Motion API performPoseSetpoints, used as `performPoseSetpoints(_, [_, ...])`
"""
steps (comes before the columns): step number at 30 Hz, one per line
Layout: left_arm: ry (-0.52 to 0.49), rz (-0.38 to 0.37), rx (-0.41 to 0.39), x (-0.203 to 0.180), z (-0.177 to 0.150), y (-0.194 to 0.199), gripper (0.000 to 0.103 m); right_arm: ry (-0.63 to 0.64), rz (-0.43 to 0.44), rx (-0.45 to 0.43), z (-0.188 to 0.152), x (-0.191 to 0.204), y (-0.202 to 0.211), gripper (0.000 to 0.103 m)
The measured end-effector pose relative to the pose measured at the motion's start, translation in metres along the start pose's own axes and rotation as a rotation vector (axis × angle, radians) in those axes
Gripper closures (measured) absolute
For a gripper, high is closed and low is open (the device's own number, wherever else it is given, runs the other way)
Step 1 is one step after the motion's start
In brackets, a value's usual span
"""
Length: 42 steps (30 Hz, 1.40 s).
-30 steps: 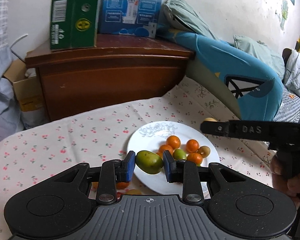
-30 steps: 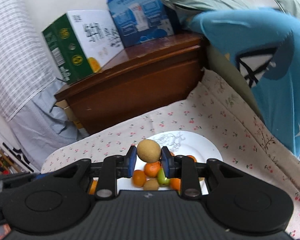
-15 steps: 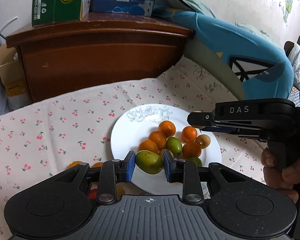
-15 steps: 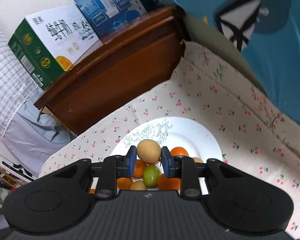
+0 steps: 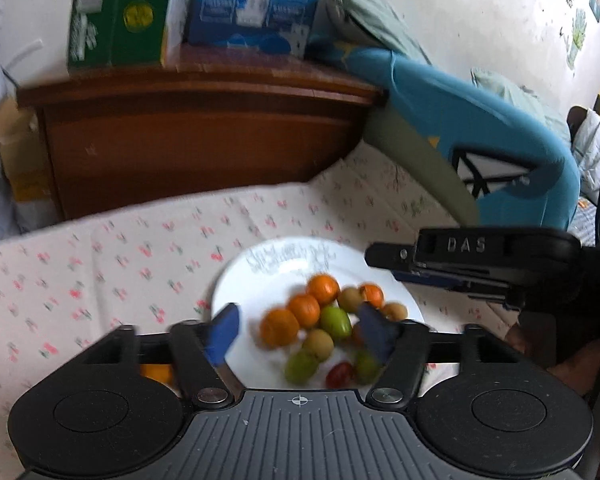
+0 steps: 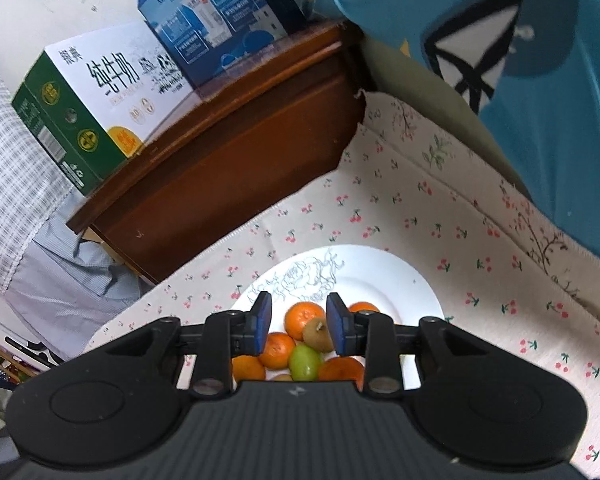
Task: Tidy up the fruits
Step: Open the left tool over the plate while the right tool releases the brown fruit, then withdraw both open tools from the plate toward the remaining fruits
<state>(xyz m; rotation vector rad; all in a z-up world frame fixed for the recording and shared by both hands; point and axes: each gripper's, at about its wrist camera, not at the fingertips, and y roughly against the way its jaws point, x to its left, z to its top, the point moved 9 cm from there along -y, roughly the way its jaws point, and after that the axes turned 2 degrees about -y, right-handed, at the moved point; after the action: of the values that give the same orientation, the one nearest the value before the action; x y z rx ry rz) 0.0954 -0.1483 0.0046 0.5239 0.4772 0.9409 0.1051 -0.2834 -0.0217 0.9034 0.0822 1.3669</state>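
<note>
Left wrist view: the left gripper [image 5: 298, 330] is seen with its jaws spread wide, having just been opening, and nothing is gripped between them. Below the gap a white plate [image 5: 236, 288] rests on a cherry-print cloth [image 5: 100, 264]. On the plate a pile of fruit is found: several oranges [image 5: 323, 289], green fruits [image 5: 335, 321] and a small red fruit [image 5: 339, 374]; the picture is blurred, so an exact count cannot be given. One more orange fruit [image 5: 158, 374] lies on the cloth beside the plate, partly hidden by the left finger. The right gripper [image 5: 388, 258] is seen from the side at the plate's right edge, with part of a hand [image 5: 580, 364] below it. A wooden cabinet [image 5: 204, 140] stands behind the cloth, bearing a green box [image 5: 116, 16] and a blue box [image 5: 256, 0].

Right wrist view: the right gripper [image 6: 299, 322] is held over the same plate [image 6: 400, 280]. Its jaws have just been opening and stand a little apart; no fruit is pressed by the pads. A brownish fruit [image 6: 318, 334] lies on the pile just below the gap, among oranges [image 6: 303, 318] and a green fruit [image 6: 305, 362].
</note>
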Motion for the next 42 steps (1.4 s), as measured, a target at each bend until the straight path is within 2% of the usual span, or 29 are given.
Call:
performPoseSetpoints(3, [-0.03, 0.023, -0.019, 0.001, 0.01, 0.012, 0.028, 0.02, 0.005, -0.013, 0.002, 0.006, 0.006, 0.065])
performPoseSetpoints(7, [-0.012, 0.037, -0.024, 0.011, 0.017, 0.029, 0.027, 0.058, -0.004, -0.02, -0.002, 0.011, 0.014, 0.058])
performPoseSetpoints(10, [0.004, 0.065, -0.042, 0.022, 0.021, 0.045, 0.026, 0.096, -0.008, -0.019, -0.009, 0.017, 0.019, 0.057])
performPoseSetpoints(12, [0.015, 0.087, -0.058, 0.031, 0.022, 0.056, 0.016, 0.116, -0.007, -0.018, -0.013, 0.021, 0.023, 0.057])
performPoseSetpoints(13, [0.021, 0.1, -0.063, 0.036, 0.022, 0.061, 0.015, 0.124, -0.005, -0.02, -0.016, 0.023, 0.025, 0.056])
performPoseSetpoints(18, [0.113, 0.116, -0.058, 0.061, 0.014, 0.078, 0.014, 0.143, 0.016, -0.009, -0.031, 0.034, 0.033, 0.054])
performPoseSetpoints(21, [0.133, 0.135, -0.045, 0.071, 0.007, 0.084, 0.014, 0.168, 0.031, -0.002, -0.043, 0.042, 0.037, 0.054])
performPoseSetpoints(33, [0.164, 0.238, -0.009, 0.106, -0.013, 0.097, 0.015, 0.255, 0.09, 0.059, -0.095, 0.07, 0.043, 0.055])
performPoseSetpoints(42, [0.154, 0.296, 0.053, 0.126, -0.035, 0.077, 0.015, 0.353, 0.111, 0.12, -0.13, 0.085, 0.021, 0.058])
